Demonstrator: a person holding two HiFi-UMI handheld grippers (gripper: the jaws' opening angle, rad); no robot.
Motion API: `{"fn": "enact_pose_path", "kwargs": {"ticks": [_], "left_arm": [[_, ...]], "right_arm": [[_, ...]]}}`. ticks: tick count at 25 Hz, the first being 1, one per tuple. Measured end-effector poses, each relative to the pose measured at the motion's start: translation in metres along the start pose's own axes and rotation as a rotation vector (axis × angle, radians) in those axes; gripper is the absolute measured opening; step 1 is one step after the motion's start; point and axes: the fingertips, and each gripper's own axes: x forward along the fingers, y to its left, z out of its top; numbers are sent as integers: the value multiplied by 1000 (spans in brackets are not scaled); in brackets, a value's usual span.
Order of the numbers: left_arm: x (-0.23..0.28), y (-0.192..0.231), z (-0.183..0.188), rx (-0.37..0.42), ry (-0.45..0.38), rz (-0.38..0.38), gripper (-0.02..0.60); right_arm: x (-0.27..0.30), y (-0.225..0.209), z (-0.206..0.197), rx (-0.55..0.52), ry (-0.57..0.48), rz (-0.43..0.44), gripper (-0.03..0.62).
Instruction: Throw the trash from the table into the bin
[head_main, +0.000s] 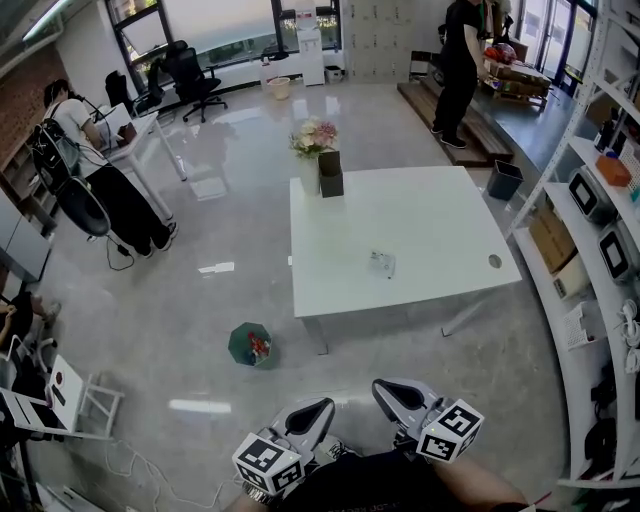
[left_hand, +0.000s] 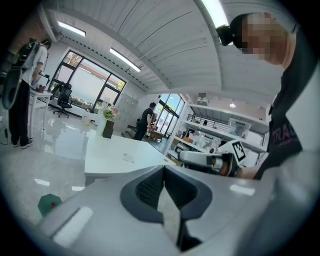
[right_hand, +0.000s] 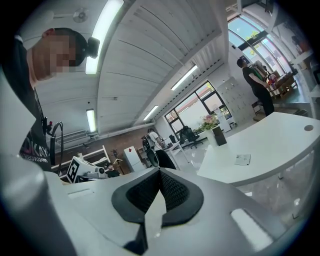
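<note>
White table (head_main: 440, 230) stands ahead, with the green bin (head_main: 250, 345) on the floor off its near left corner. The left gripper (head_main: 322, 408) and right gripper (head_main: 388, 392) are both clenched on nothing, well short of the table. The clear wrapper (head_main: 382, 263) lies mid-table. It looks flimsy, so it may skid away under the jaws or slip free before reaching the bin.

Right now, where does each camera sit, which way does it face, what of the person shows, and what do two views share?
Head view: on the head, steeply down at table, trash, bin; left gripper, right gripper below.
Left gripper view: on that gripper, along shut jaws toward table; torso at right.
Right gripper view: likewise toward table; torso at left.
Shared: both gripper views show the trash.
</note>
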Motion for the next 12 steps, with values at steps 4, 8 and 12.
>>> {"fn": "enact_pose_path", "kwargs": {"ticks": [4,8,12], "left_arm": [[-6,16,5,-12,-6,4,8],[-4,22,13,-9,-11,9,8],[3,31,16,-20,-24,42,8]], "right_arm": [[13,-1,6,-7,-9,-17,-2],[19,-15,14,-9,-8,-39,-2],[27,-31,23,-15,-6,-30,0]]}}
